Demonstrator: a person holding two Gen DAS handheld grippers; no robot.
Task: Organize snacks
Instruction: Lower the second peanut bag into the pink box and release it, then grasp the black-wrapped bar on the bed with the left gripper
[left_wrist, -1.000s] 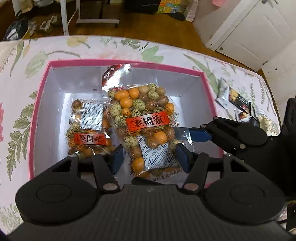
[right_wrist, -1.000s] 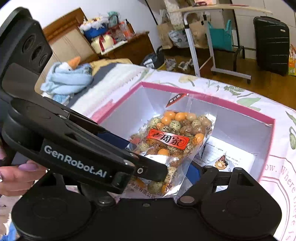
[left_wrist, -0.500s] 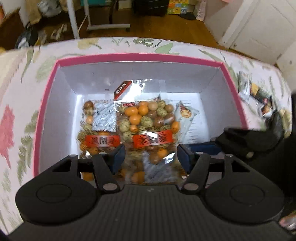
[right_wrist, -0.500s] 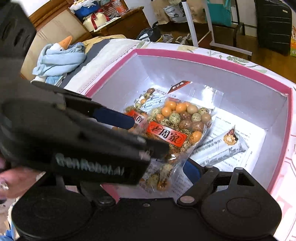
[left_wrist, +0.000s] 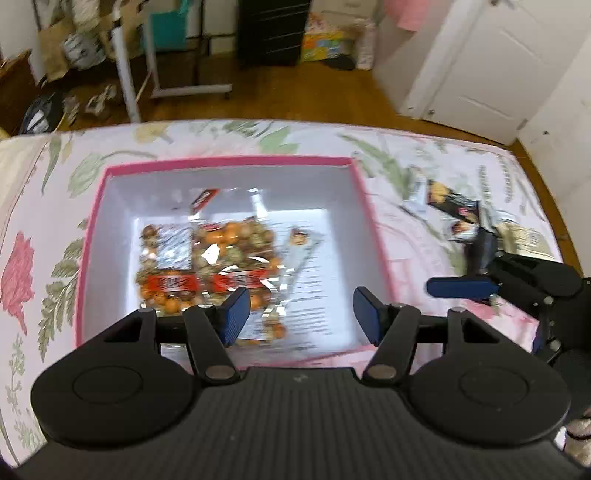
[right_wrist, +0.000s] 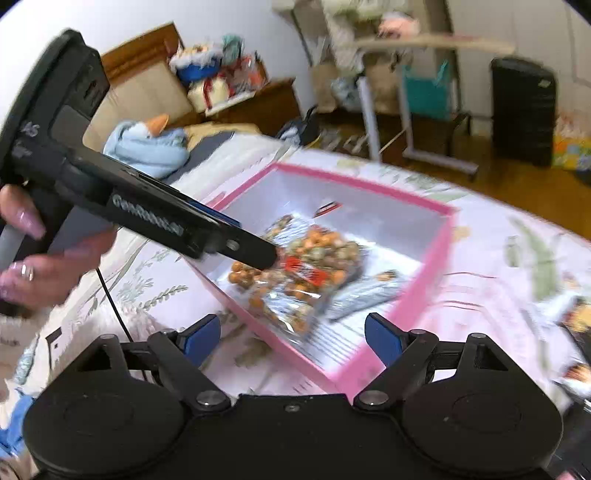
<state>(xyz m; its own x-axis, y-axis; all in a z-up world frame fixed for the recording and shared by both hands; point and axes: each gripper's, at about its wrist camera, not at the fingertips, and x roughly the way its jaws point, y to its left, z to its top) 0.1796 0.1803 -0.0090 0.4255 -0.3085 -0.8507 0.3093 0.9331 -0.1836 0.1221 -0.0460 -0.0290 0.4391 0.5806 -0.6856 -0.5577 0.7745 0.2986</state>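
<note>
Both our grippers are empty, fingers apart: our left gripper (left_wrist: 298, 314) hangs above the pink box's (left_wrist: 229, 161) near rim, our right gripper (right_wrist: 291, 338) beside its corner. Two nut bags (left_wrist: 236, 254) lie side by side against the box's left wall, leaving room, we judge, for the dark packets (left_wrist: 456, 208) near the floral bedspread's (left_wrist: 258, 134) right edge. Wood floor lies beyond.

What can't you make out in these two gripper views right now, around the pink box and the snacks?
- Left wrist view: print on the two nut bags, motion-blurred.
- Left wrist view: near wall of the pink box, hidden by the left gripper.
- Right wrist view: dark snack packets, cut by the right edge and smeared.
- Left wrist view: right gripper, only one finger shows.
</note>
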